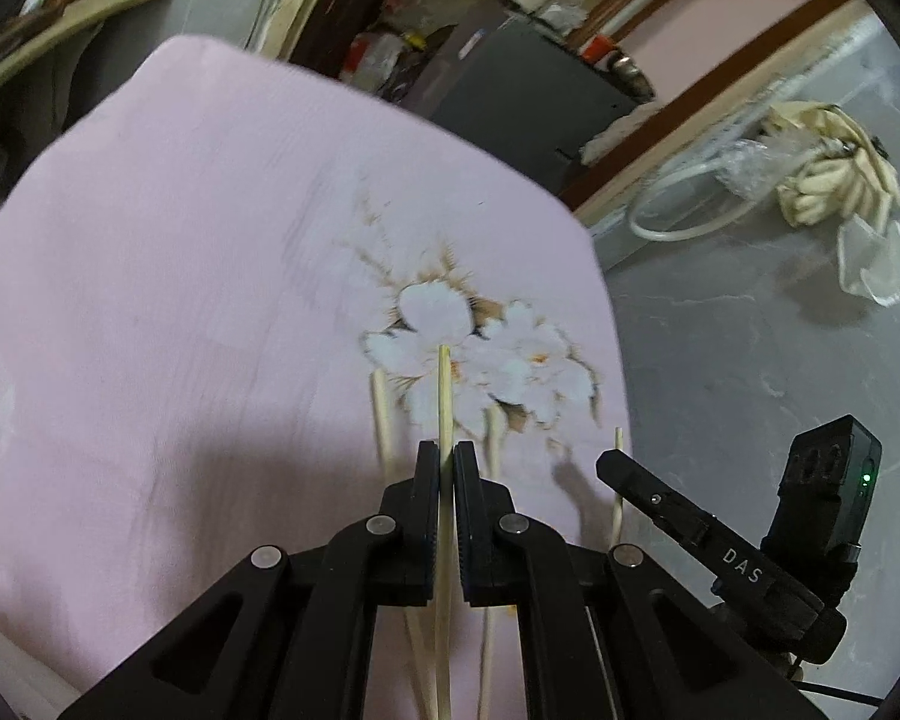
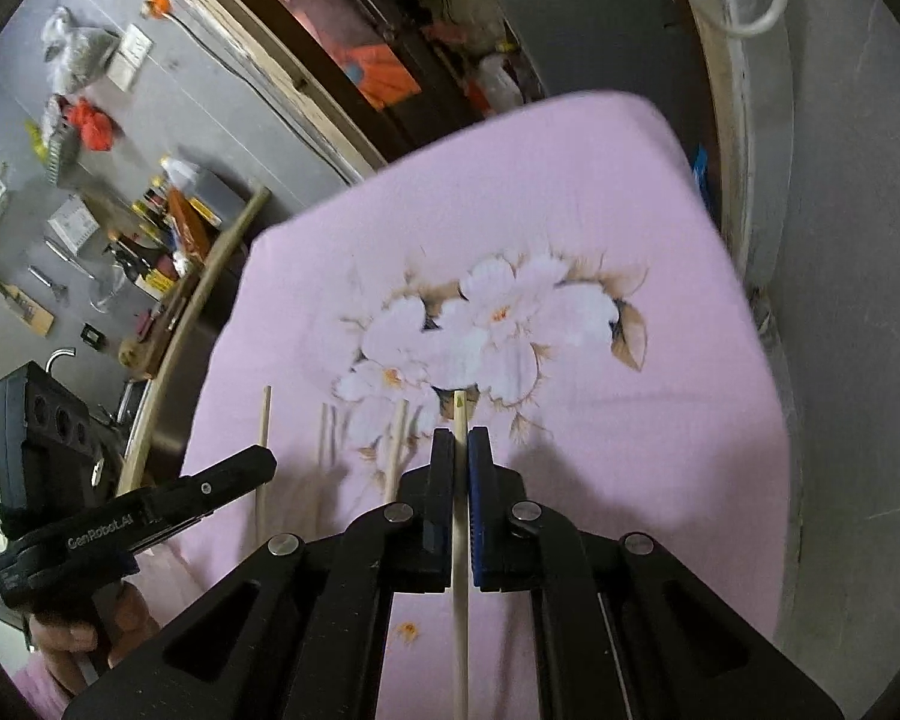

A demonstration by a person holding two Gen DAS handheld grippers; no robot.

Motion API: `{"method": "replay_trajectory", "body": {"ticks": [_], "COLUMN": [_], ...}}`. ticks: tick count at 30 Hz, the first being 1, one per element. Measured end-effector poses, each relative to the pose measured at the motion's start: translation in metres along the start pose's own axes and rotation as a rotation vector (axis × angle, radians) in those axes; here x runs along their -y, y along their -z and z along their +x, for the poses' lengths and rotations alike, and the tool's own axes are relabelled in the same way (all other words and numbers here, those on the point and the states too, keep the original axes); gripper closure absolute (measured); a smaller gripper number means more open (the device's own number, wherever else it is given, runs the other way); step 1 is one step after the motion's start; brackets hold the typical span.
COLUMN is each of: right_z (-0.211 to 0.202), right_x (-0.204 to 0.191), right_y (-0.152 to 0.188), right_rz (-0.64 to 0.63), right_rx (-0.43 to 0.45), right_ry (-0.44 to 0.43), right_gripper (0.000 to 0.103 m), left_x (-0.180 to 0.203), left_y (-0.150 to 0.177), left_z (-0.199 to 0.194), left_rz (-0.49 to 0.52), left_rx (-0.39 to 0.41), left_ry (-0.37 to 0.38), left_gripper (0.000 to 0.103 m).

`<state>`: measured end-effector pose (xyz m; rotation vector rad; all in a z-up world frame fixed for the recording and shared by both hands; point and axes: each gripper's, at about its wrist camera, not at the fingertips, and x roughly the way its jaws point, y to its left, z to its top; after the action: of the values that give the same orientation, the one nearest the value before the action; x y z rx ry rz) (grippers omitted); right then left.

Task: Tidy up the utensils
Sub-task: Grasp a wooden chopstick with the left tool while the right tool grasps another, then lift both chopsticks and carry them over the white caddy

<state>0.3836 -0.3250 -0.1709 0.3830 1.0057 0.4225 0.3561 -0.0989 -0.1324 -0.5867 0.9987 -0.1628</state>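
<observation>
- The left claw (image 1: 447, 450) is clenching one chopstick (image 1: 444, 396), its tip sticking out ahead of the fingers over the pink floral cloth (image 1: 180, 270).
- The right claw (image 2: 461, 438) is gripping another chopstick (image 2: 460, 414) likewise.
- Loose chopsticks (image 1: 381, 414) are lying on the bench just beside both claws.
</observation>
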Motion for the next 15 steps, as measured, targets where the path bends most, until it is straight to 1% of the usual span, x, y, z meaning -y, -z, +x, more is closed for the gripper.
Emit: {"method": "replay_trajectory", "body": {"ticks": [3,7,11,15], "right_z": [-0.016,-0.048,-0.081,-0.116], "right_x": [-0.007,-0.020,-0.039,-0.057], "right_y": [-0.003,-0.004,0.000,0.008], "right_rz": [-0.016,-0.045,-0.070,-0.090], "right_rx": [0.048,0.137,0.230,0.299], "right_ry": [-0.014,-0.036,-0.040,-0.039], "right_gripper": [0.098,0.098,0.098,0.098], "left_x": [0.010,0.026,0.039,0.050], "left_y": [0.002,0.007,0.012,0.017], "left_z": [-0.014,-0.038,-0.071,-0.103], "left_rz": [0.030,0.082,0.123,0.172], "left_rx": [0.036,0.100,0.162,0.204], "left_ry": [0.028,0.066,0.106,0.140], "left_gripper": [0.098,0.098,0.098,0.098]}}
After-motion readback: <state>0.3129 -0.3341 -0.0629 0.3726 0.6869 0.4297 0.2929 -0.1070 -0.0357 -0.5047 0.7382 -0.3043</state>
